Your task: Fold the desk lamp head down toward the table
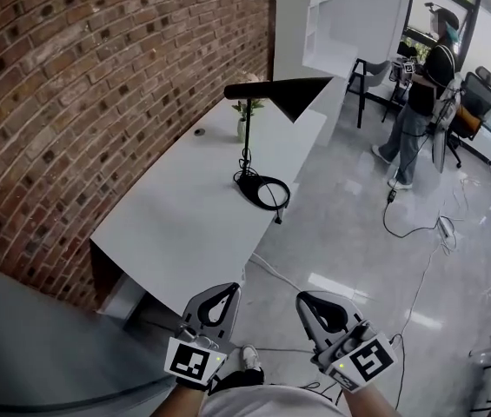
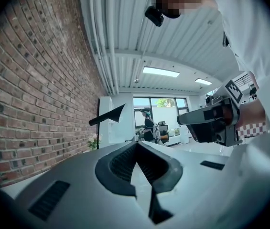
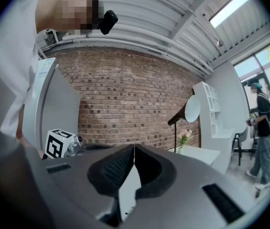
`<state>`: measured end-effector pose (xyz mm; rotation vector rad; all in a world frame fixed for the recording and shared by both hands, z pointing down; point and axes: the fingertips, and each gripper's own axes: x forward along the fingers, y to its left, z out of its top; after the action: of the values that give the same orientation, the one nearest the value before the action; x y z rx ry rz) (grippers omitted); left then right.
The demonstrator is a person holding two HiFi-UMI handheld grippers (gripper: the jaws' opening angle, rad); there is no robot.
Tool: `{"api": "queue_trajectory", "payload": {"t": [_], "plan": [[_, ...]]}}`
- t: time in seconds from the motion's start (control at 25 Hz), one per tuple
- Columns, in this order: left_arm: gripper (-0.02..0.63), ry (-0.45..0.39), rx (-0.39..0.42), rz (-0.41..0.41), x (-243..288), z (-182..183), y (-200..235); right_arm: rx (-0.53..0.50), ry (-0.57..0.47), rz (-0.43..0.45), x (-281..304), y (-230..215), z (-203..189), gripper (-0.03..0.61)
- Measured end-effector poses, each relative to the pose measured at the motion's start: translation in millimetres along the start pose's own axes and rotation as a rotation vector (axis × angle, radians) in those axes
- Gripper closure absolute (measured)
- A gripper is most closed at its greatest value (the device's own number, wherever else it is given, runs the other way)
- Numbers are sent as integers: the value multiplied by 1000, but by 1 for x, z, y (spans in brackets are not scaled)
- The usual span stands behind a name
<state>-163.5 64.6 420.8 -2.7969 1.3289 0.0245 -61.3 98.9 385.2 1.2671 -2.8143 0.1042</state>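
Desk lamp (image 1: pixel 247 150) stands upright on the white table (image 1: pixel 175 215), centre of the head view, beside the brick wall (image 1: pixel 89 76). Its round base, with black cord coiled on it, sits near the table's right edge. The lamp head is raised and roughly horizontal at upper centre, well above the tabletop. A small vase of flowers (image 1: pixel 243 122) stands just behind the stem.

Left gripper (image 1: pixel 226 288) and right gripper (image 1: pixel 305 299) are at lower centre, side by side, well apart from the lamp. Each has its fingers pressed together with nothing between them. A person (image 1: pixel 426 94) stands at upper right.
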Motion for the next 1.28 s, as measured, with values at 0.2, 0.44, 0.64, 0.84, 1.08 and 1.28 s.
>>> {"api": "queue_trajectory", "payload": {"t": [0.2, 0.44, 0.64, 0.84, 1.08, 1.28], "plan": [[606, -15, -11, -13, 11, -1, 24, -9, -2, 3, 29, -2, 7, 560], [606, -21, -21, -36, 23, -2, 33, -22, -3, -22, 38, -8, 15, 560], [606, -29, -34, -62, 39, -1, 24, -21, -1, -48, 37, -28, 16, 560], [606, -16, -38, -41, 62, -10, 29, -25, -18, -18, 50, -53, 21, 560], [606, -7, -11, -11, 116, -11, 30, -31, -42, 38, 72, -108, 26, 560], [605, -2, 16, 26, 160, -5, 39, -57, -49, 83, 92, -154, 35, 560]]}}
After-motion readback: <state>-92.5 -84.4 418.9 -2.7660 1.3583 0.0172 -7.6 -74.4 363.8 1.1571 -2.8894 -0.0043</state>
